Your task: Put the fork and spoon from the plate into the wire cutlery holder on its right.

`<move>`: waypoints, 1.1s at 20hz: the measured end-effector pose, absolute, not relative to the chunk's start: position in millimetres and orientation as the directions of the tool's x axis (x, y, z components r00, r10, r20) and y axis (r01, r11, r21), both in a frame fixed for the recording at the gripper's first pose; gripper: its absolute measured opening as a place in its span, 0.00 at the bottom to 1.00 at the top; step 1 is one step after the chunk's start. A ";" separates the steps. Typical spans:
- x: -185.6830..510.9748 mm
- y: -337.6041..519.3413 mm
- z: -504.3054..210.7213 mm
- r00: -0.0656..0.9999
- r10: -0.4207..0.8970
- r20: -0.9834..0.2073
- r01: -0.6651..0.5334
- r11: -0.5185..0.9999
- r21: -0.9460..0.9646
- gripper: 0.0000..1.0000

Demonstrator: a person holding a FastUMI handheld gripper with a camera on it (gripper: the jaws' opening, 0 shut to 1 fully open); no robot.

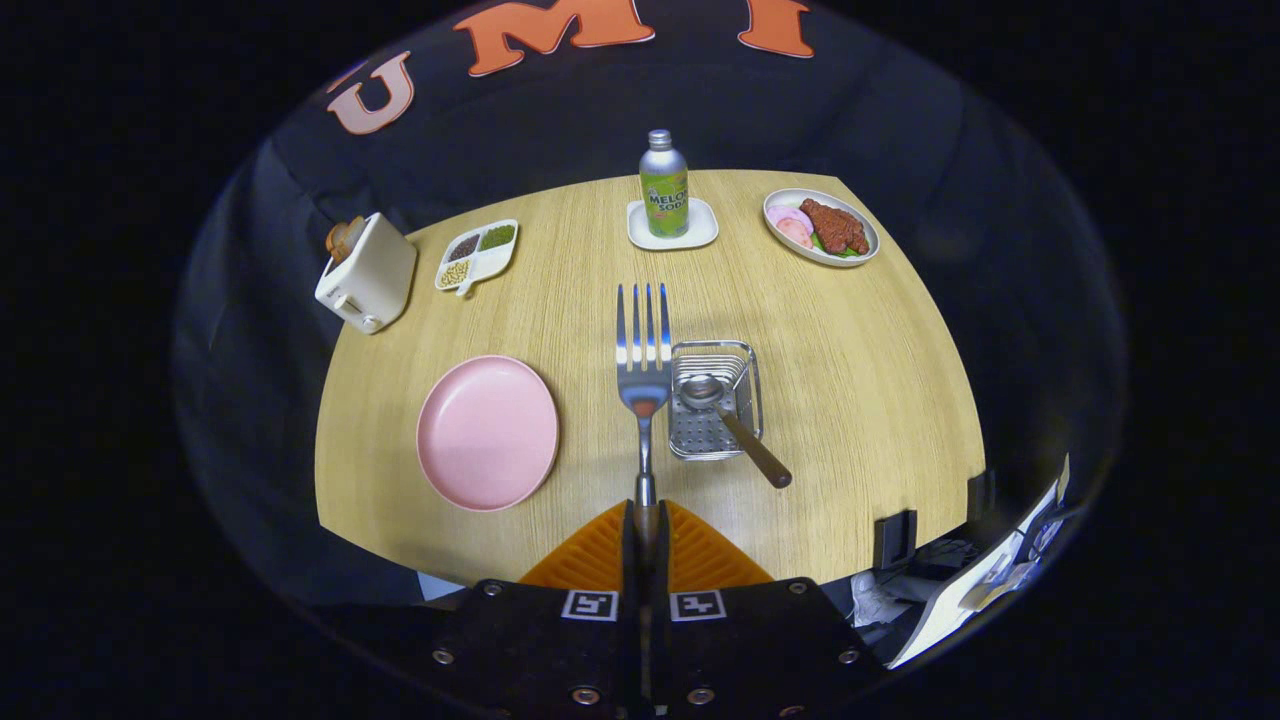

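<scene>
Now my tongs (645, 520), clamped on the fork (642, 360), must tip its tines into the wire holder (752, 395) just right, beside the spoon (735, 425).

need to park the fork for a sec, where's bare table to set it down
The gripper is shut on the fork. Bare table lies right of the wire cutlery holder, below the food plate. A second patch sits between the pink plate, snack tray and bottle coaster. The toaster corner is crowded.
</scene>
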State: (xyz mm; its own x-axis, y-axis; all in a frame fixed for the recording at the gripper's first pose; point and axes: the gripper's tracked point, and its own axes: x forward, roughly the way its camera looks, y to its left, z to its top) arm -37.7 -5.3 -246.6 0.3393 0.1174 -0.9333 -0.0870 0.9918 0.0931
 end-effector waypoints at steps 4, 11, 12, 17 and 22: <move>-39.8 -21.3 -258.9 0.278 0.090 -0.956 -0.111 0.992 0.061 0.05; -38.1 -30.0 -285.8 0.142 0.072 -0.987 -0.134 0.990 0.052 0.05; -34.8 -30.9 -289.1 0.131 0.068 -0.989 -0.136 0.989 0.050 0.05; -23.7 -31.8 -299.0 0.082 0.057 -0.995 -0.140 0.989 0.045 0.06; -18.5 -32.4 -303.3 0.050 0.048 -0.998 -0.175 0.984 0.039 0.07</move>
